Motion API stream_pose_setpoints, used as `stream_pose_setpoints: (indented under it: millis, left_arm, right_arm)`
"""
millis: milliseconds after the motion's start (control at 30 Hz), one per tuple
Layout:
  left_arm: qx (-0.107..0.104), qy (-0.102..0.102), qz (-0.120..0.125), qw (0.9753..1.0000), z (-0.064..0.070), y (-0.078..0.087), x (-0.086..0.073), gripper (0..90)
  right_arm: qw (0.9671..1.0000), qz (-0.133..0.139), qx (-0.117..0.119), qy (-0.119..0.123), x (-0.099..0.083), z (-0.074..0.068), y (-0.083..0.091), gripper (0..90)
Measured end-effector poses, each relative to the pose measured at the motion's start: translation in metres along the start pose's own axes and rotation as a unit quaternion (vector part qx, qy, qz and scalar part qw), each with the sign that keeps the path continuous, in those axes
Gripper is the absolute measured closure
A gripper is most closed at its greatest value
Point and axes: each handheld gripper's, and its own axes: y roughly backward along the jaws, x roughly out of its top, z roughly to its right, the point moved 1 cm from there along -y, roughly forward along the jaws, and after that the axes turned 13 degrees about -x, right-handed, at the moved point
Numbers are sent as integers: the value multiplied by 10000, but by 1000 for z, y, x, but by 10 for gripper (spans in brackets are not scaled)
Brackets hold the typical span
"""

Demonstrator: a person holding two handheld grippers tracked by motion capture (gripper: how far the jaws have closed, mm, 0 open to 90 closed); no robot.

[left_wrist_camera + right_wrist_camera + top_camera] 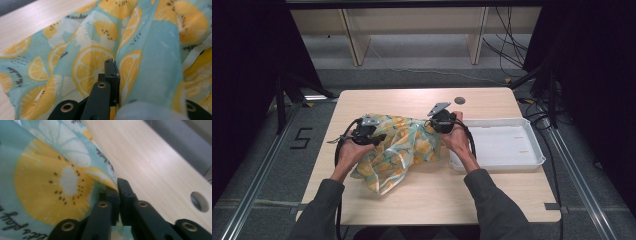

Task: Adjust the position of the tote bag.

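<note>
Spanning between both grippers, cloth [399, 147] ran left-right across desk [492, 192]; left gripper [113, 72] and right gripper [117, 192] fingers each pinched an edge.

The cloth [399, 150] is a thin woven fabric, soft and creased, printed matt in pale teal with yellow citrus slices and small black lettering; one fold close to the left gripper view's camera is blurred, so its weave there cannot be told. The table [492, 197] has a light wood-grain top, smooth with a faint sheen, and 1 round grey hole [200, 201] set in it. The tray [499, 145] looks like white plastic, smooth and slightly glossy. Both the left gripper [112, 72] and the right gripper [118, 195] have matt black plastic jaws with brass-coloured metal rivets. The sleeves [497, 210] are dull grey cloth.
</note>
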Motion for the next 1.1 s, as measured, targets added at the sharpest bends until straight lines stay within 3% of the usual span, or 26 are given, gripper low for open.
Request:
stream_pose_setpoints:
  millis: [67, 133, 167, 200, 233, 267, 367, 400, 433, 500, 533, 567, 633, 667, 700, 733, 767, 800, 833, 967, 1100]
  left_arm:
    - [-51, 110, 9, 9999, 1, -4, -3, 880]
    - [-90, 178, -8, 9998, 2, -5, -4, 882]
    - [-80, 205, -42, 9997, 3, -5, -3, 882]
    - [-45, 232, -57, 9997, 3, -3, -2, 883]
    - [-97, 271, -36, 9996, 3, -3, -1, 883]
    - [-75, 275, -64, 9996, 3, -2, 0, 883]
    - [-54, 348, -20, 9994, 4, -1, 2, 883]
    - [-72, 356, -33, 9993, 6, -2, 4, 883]
    - [-72, 356, -33, 9993, 6, -2, 4, 882]
    - [-60, 369, -18, 9993, 7, -2, 5, 882]
    - [-74, 371, -16, 9993, 8, -1, 5, 881]
    - [-74, 371, -16, 9993, 8, -1, 5, 881]
    - [-56, 387, 3, 9992, 8, 0, 5, 881]
    - [-85, 415, 34, 9991, 7, 1, 5, 881]
    - [-85, 415, 34, 9991, 7, 1, 5, 882]
    - [-133, 431, 121, 9989, 5, 4, 4, 881]
    - [-133, 431, 121, 9989, 5, 4, 4, 881]
    - [-131, 418, 174, 9989, 3, 9, 3, 881]
    - [-131, 418, 174, 9989, 3, 9, 3, 881]
    - [-156, 510, 311, 9981, -2, 16, -1, 881]
    - [-107, 607, 342, 9975, -7, 19, -7, 882]
  right_arm:
    - [10000, 4, 21, -29, -2, 1, -1, 730]
    - [9994, 57, 38, -338, -2, 3, 7, 591]
    - [9982, 155, 272, -512, 0, 6, 18, 556]
    - [9970, 299, 254, -663, 1, 7, 25, 530]
    - [9917, 737, 550, -895, 6, 13, 53, 493]
    - [9917, 737, 550, -895, 6, 13, 53, 493]
    - [9799, 1381, 871, -1144, 18, 12, 92, 492]
    - [9805, 1349, 1021, -1004, 28, 1, 108, 483]
    - [9805, 1349, 1021, -1004, 28, 1, 108, 483]
    - [9828, 1280, 959, -921, 37, -12, 112, 469]
    - [9848, 1164, 926, -898, 43, -25, 104, 452]
    - [9848, 1164, 926, -898, 43, -25, 104, 452]
    - [9880, 916, 948, -807, 45, -33, 94, 475]
    - [9910, 690, 984, -594, 42, -40, 81, 622]
    - [9910, 690, 984, -594, 42, -40, 81, 622]
    - [9938, 496, 945, -324, 36, -43, 77, 816]
    - [9938, 496, 945, -324, 36, -43, 77, 816]
    - [9951, 570, 798, -115, 26, -40, 76, 878]
    - [9951, 570, 798, -115, 26, -40, 76, 878]
    - [9965, 303, 773, 122, -2, -35, 81, 892]
    - [9973, -57, 655, 331, -32, -38, 71, 892]
